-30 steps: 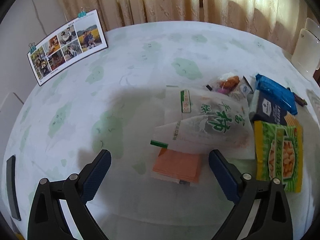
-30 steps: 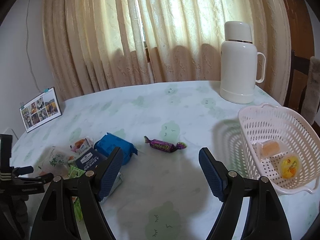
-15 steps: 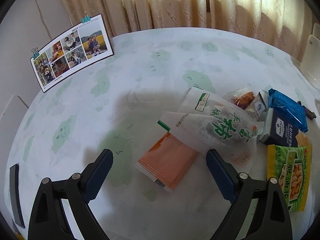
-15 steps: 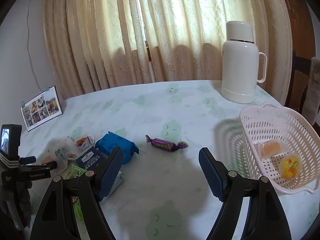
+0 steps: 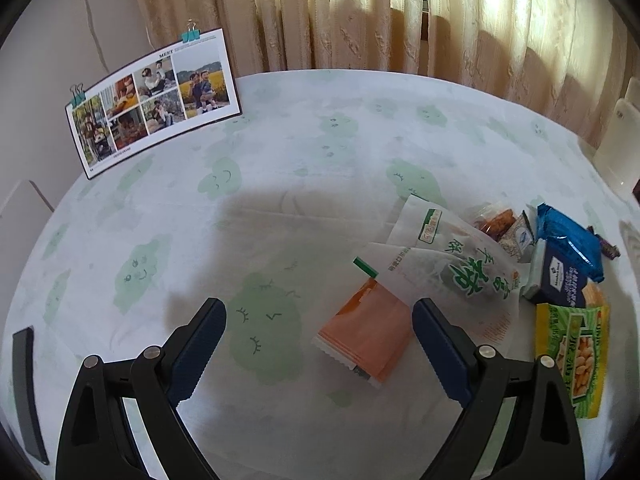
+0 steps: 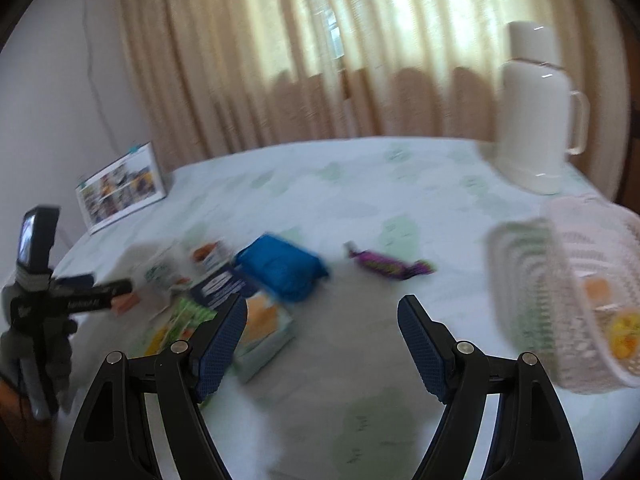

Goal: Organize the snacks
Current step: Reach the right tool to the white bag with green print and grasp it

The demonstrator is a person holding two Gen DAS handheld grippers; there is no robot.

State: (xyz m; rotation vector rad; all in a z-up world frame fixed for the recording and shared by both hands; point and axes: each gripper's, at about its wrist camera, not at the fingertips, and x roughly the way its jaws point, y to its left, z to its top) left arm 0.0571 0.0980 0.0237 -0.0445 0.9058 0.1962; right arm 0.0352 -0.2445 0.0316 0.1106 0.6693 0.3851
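Note:
A heap of snacks lies on the round table. An orange packet (image 5: 366,332) sits nearest my left gripper (image 5: 318,346), which hovers open above the cloth with nothing between its fingers. Beside the packet lie a white bag with green characters (image 5: 452,272), a dark blue box (image 5: 560,276), a blue pouch (image 5: 568,236) and a green nut packet (image 5: 576,352). My right gripper (image 6: 322,344) is open and empty over bare cloth. A purple wrapped candy (image 6: 390,266) lies ahead of it and the blue pouch (image 6: 282,266) to its left. The white basket (image 6: 560,300) at right holds two snacks.
A photo card (image 5: 154,98) with clips stands at the back left of the table. A white thermos jug (image 6: 538,108) stands at the back right near the curtains. The left gripper's handle and camera (image 6: 40,264) show at the right wrist view's left edge.
The left gripper has drawn back and up, so the snack heap has slid right and down in its view. The right wrist view has swung and blurred, with the basket now nearer its right edge.

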